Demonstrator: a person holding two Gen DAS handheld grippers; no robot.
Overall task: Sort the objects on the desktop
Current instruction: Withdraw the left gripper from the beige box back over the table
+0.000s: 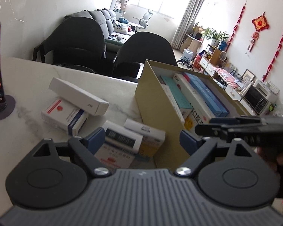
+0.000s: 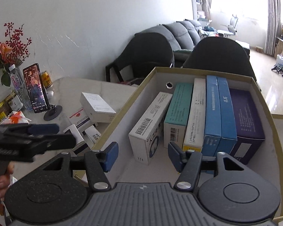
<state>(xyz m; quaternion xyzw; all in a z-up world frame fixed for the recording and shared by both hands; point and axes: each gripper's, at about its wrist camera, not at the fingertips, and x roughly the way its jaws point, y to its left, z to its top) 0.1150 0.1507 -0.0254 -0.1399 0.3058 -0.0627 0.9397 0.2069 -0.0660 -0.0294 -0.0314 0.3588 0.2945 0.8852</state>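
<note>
Inspector: Six packets stand filed in the cardboard box (image 2: 262, 101); the white packet (image 2: 149, 130) leans at the left end.

Clerk: Outstanding?

Inspector: About four loose packets (image 1: 120, 141) remain on the table (image 1: 28, 75). The left gripper (image 1: 141, 141) gapes over them, empty; the right gripper (image 2: 141, 156), part open, holds nothing over the box.
</note>
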